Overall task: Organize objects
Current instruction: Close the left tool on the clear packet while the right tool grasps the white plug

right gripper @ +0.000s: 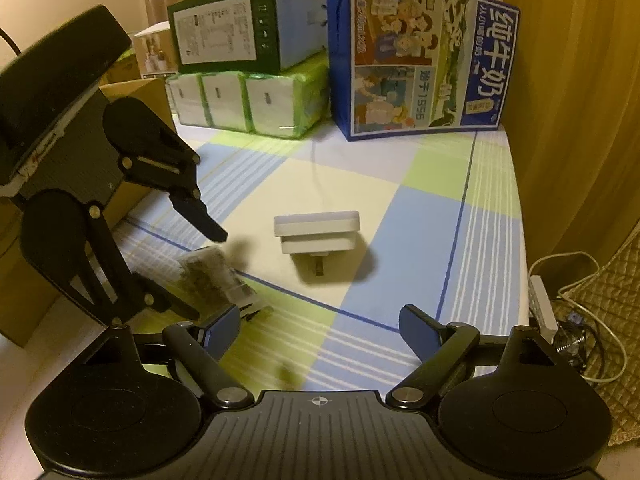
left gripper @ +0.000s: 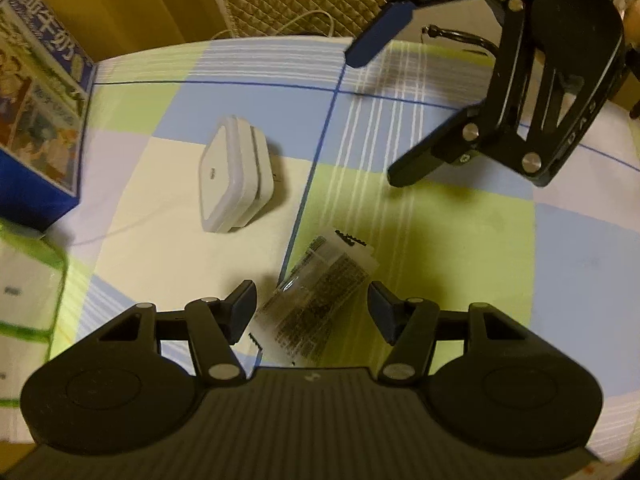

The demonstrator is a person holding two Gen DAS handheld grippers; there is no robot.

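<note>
While both tools hang over a checked cloth [left gripper: 420,216] covering the desk, the scene in the left wrist view runs from a blue milk carton box [left gripper: 36,92] at the far left edge, with a green-wrapped tissue pack [left gripper: 28,280] just below it, to a white plug adapter [left gripper: 234,176] lying on a cream square well clear of both. Next comes a clear printed packet [left gripper: 320,296], flat on the cloth across a blue line, directly ahead of the left hand-held gripper [left gripper: 312,308]. That hand-held gripper stands wide open with nothing in it, its two blue-padded fingers either side of the packet's near end; whether they touch it cannot be told. Farther right, the right hand-held gripper [left gripper: 368,116] is above the cloth, fingers spread far apart and empty.

From the right wrist view, the left tool sits at the left over the packet [right gripper: 212,276], the adapter [right gripper: 316,236] lies mid-cloth with its prongs toward the camera, and the stacked boxes line the far edge: a green box [right gripper: 228,28] on the tissue pack [right gripper: 248,104], the milk box [right gripper: 420,56] beside them. At the far right, cables [right gripper: 588,320] lie beyond the desk's edge.
</note>
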